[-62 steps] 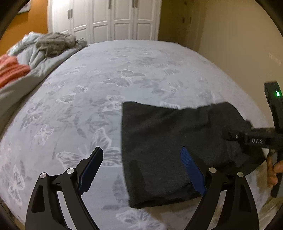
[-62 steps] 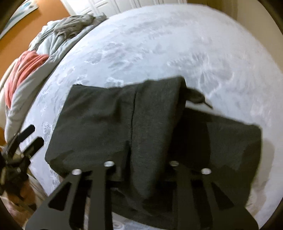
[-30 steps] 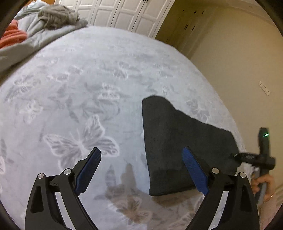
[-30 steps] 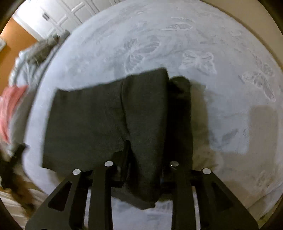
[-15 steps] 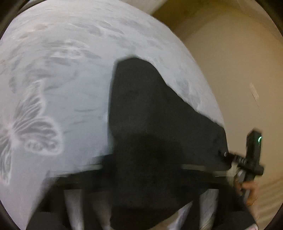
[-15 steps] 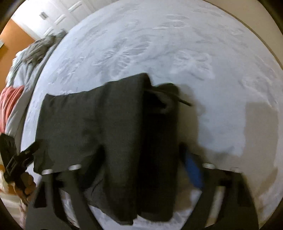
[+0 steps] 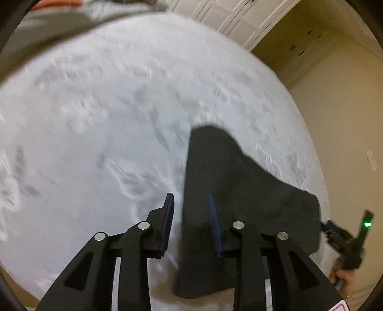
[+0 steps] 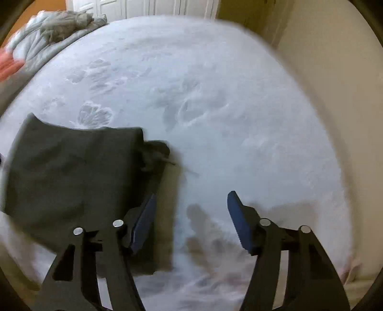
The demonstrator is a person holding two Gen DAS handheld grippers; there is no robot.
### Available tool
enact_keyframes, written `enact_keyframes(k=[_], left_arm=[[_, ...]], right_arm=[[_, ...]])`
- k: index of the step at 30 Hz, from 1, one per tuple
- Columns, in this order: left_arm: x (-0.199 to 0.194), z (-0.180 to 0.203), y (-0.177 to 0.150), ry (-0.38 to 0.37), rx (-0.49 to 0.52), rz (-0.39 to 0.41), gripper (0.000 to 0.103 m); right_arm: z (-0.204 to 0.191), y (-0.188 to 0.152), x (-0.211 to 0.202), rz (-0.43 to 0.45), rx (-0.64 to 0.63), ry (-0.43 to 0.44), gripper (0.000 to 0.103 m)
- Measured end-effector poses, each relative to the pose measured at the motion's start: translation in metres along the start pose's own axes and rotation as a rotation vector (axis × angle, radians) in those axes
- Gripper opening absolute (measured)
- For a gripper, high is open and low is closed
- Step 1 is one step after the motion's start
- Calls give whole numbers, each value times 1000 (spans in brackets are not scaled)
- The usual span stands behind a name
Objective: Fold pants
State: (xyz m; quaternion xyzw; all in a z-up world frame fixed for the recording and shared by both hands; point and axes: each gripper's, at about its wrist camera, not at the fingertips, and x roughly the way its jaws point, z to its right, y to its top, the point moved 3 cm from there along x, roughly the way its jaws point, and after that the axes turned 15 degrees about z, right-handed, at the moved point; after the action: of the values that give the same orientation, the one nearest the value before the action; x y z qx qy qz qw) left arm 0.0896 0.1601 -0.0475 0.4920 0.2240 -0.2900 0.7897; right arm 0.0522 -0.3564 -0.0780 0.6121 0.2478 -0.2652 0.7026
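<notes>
The dark grey pants (image 7: pixel 239 191) lie folded flat on the bed near its front edge. My left gripper (image 7: pixel 190 210) hovers over their left edge with its jaws opening. One blue pad is over the sheet and the other over the cloth, neither pressing. In the right wrist view the pants (image 8: pixel 71 172) sit at the left, a drawstring (image 8: pixel 167 162) poking out. My right gripper (image 8: pixel 191 210) is beside their right edge, jaws opening, only sheet between them. The left wrist view shows that gripper (image 7: pixel 344 239) past the pants' far corner, held by a hand (image 7: pixel 342 277).
The bed carries a pale sheet with a butterfly print (image 8: pixel 215 107). A heap of grey bedding (image 8: pixel 62 24) and an orange cloth (image 8: pixel 9 64) lie at the back left. White closet doors (image 7: pixel 227 19) stand behind, and a beige wall (image 8: pixel 335 71) runs along the right.
The right gripper let go of the pants' fold, spread its jaws and shifted right. The left gripper swung over the pants with narrowed jaws, then drew back to their left edge.
</notes>
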Motion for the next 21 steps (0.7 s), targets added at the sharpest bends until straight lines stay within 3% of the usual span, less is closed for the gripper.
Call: enact_keyframes(k=[1, 2, 3, 5, 7, 10, 11, 13, 14, 16, 17, 18, 21], left_arm=[[-8, 3, 2, 13, 34, 41, 45], [-15, 5, 4, 32, 67, 89, 57], [-23, 12, 4, 54, 114, 145, 59], [-26, 27, 2, 59, 202, 171, 61], [-15, 50, -9, 49, 292, 156, 66], [-3, 77, -29, 63, 424, 126, 67], [4, 78, -33, 67, 449, 116, 67], [9, 88, -43, 75, 501, 99, 68], [10, 90, -45, 75, 508, 94, 68], [16, 98, -50, 67, 521, 84, 69], [18, 100, -52, 66, 526, 84, 72], [22, 103, -53, 69, 534, 87, 74], [29, 106, -54, 92, 545, 87, 74]], right_arm=[[-4, 10, -14, 63, 51, 102, 52], [-10, 22, -30, 121, 150, 258, 51], [-14, 27, -37, 144, 200, 333, 47], [-30, 38, -40, 156, 253, 437, 46], [-53, 44, -26, 132, 232, 481, 45], [-68, 19, 44, -82, 75, 291, 42], [-73, 12, 59, -115, 59, 255, 42], [-75, 24, 43, -63, 87, 241, 43], [-78, 36, 24, 13, 87, 270, 43], [-82, 50, -4, 149, 93, 360, 54], [-86, 52, -7, 165, 76, 381, 59], [-91, 49, 0, 139, 46, 366, 65], [-80, 5, 56, -93, -27, 169, 66]])
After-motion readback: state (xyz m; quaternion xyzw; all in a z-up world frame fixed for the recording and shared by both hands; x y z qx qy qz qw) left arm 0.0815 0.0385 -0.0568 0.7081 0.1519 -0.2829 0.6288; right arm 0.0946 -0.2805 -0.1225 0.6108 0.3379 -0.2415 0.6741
